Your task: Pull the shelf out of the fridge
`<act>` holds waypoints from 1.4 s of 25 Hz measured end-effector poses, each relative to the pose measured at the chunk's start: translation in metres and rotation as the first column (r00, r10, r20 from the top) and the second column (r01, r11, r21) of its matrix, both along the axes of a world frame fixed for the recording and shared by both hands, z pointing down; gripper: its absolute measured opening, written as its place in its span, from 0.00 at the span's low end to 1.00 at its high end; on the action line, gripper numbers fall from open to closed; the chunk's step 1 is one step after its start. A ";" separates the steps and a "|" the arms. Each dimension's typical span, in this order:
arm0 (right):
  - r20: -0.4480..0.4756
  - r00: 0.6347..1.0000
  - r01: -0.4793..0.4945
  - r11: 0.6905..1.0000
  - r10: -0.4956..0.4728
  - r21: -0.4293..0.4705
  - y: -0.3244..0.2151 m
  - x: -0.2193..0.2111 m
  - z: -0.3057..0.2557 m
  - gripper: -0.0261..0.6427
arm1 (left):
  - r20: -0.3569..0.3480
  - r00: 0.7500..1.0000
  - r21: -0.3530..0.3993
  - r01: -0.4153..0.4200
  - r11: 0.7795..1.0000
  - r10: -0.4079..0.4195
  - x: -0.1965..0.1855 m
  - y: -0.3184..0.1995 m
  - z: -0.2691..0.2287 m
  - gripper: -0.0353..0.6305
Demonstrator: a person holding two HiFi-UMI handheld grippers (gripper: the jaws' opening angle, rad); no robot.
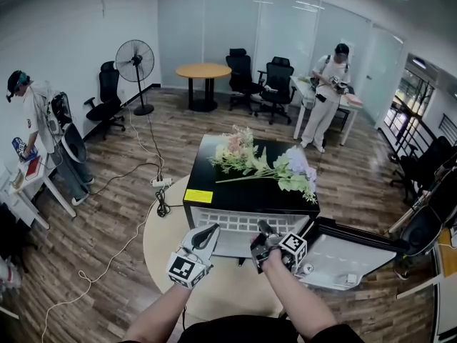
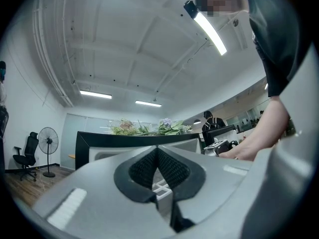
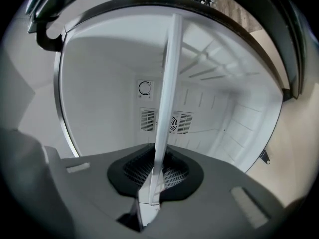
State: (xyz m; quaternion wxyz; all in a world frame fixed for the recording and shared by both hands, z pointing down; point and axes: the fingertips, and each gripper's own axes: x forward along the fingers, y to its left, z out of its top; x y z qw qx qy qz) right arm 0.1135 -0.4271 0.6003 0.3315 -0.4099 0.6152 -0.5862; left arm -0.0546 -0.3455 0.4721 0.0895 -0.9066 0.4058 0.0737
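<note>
A black mini fridge [image 1: 243,195] stands on a round table with its door [image 1: 343,259] swung open to the right. Its white shelf [image 1: 232,240] sticks partly out of the front. My left gripper [image 1: 209,233] is shut on the shelf's left front edge. In the left gripper view a white gridded bit of the shelf [image 2: 162,191] sits pinched between the black pads of the gripper [image 2: 158,182]. My right gripper [image 1: 263,229] is shut on the right front edge. In the right gripper view the shelf's edge [image 3: 169,83] runs from the gripper [image 3: 154,183] into the white fridge interior [image 3: 109,108].
Artificial flowers [image 1: 264,164] lie on the fridge top. The round table [image 1: 168,249] carries the fridge, with cables [image 1: 161,191] on the wood floor to its left. A fan [image 1: 136,59], office chairs, a far round table [image 1: 203,71] and two people stand farther off.
</note>
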 end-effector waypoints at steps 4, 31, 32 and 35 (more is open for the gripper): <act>-0.002 1.000 -0.001 1.000 0.001 0.001 0.007 0.000 0.000 0.10 | 0.002 1.000 0.004 -0.002 1.000 0.002 0.000 0.003 -0.001 0.05; -0.027 1.000 -0.014 1.000 0.014 -0.013 0.076 -0.005 -0.002 0.09 | -0.008 1.000 0.017 0.007 1.000 -0.006 -0.009 0.024 -0.007 0.05; -0.027 1.000 -0.014 1.000 0.013 -0.005 0.078 -0.005 -0.003 0.09 | -0.008 1.000 0.016 0.006 1.000 -0.006 -0.009 0.024 -0.007 0.05; -0.029 0.999 -0.015 1.000 0.015 0.006 0.086 -0.006 -0.005 0.09 | -0.005 1.000 0.013 0.002 1.000 -0.001 -0.008 0.028 -0.006 0.05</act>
